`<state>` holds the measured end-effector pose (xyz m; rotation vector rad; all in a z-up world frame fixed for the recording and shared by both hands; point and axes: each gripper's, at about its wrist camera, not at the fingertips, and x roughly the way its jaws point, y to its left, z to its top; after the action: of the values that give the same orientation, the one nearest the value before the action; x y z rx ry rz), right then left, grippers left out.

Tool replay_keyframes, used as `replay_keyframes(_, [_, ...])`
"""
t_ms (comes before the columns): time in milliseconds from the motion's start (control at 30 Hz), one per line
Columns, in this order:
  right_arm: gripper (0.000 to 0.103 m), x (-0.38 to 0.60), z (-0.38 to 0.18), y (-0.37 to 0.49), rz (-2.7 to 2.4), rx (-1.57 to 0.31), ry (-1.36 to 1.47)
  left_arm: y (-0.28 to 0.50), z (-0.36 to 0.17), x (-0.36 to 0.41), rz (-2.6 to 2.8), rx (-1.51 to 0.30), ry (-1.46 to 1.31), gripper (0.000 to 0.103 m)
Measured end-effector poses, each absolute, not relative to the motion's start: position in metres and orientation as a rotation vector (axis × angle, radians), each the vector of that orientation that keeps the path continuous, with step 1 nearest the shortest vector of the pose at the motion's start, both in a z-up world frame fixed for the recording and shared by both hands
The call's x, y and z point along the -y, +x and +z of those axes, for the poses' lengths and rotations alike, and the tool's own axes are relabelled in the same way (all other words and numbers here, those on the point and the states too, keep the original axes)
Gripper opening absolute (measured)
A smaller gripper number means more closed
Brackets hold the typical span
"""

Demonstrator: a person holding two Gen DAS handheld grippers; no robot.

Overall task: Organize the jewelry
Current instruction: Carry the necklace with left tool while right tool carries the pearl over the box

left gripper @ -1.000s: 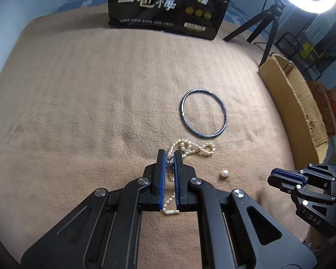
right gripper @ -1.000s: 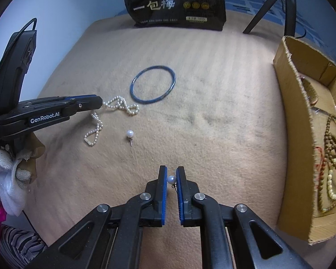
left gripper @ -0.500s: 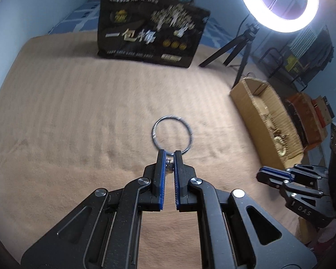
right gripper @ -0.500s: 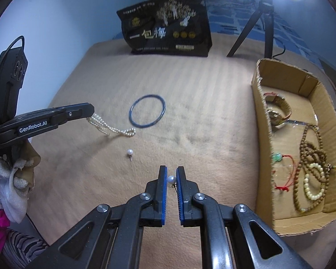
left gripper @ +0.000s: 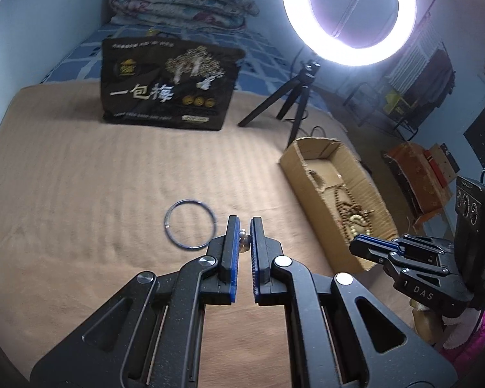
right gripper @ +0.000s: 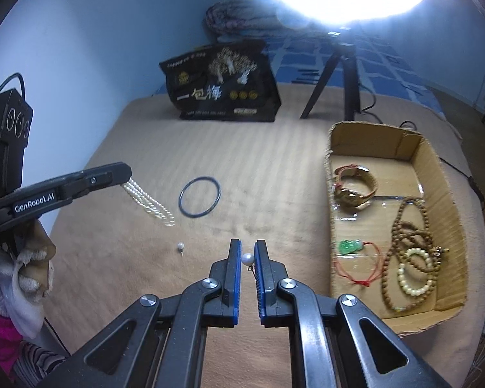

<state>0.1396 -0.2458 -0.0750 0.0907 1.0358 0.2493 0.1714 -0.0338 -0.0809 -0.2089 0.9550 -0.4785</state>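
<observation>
My left gripper [left gripper: 243, 226] is shut on a pearl necklace [right gripper: 148, 202], which hangs in strands from its tip [right gripper: 126, 174] above the tan blanket. My right gripper [right gripper: 247, 249] is shut on a pearl earring [right gripper: 248, 259]. A second pearl earring [right gripper: 180, 246] lies on the blanket left of it. A dark bangle [right gripper: 199, 201] lies flat further back; it also shows in the left wrist view [left gripper: 190, 224]. The cardboard box [right gripper: 449, 194] at the right holds a watch [right gripper: 354, 190], bead strings [right gripper: 410, 239] and a red cord charm [right gripper: 350, 246].
A black printed bag [right gripper: 223, 87] stands at the back of the blanket. A ring light on a tripod [left gripper: 294, 103] stands behind the box [left gripper: 307, 168]. Folded bedding [left gripper: 181, 3] lies beyond. The blanket's right edge runs past the box.
My left gripper has lifted the pearl necklace off the blanket and risen. My right gripper has also risen and tilted up, still holding the pearl earring.
</observation>
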Motion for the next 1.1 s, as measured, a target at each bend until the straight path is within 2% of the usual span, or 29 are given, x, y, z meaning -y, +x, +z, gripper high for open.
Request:
replay_keyframes(633, [0.006, 0.335, -0.059, 0.119, 0.123, -1.0, 0.16, 0.165, -0.045, 0.129, -0.645, -0.889, -0.176, 0.004])
replay_keyframes(1100, [0.006, 0.384, -0.073, 0.111, 0.055, -1.028, 0.188, 0.171, -0.049, 0.193, -0.717, -0.897, -0.129, 0.004])
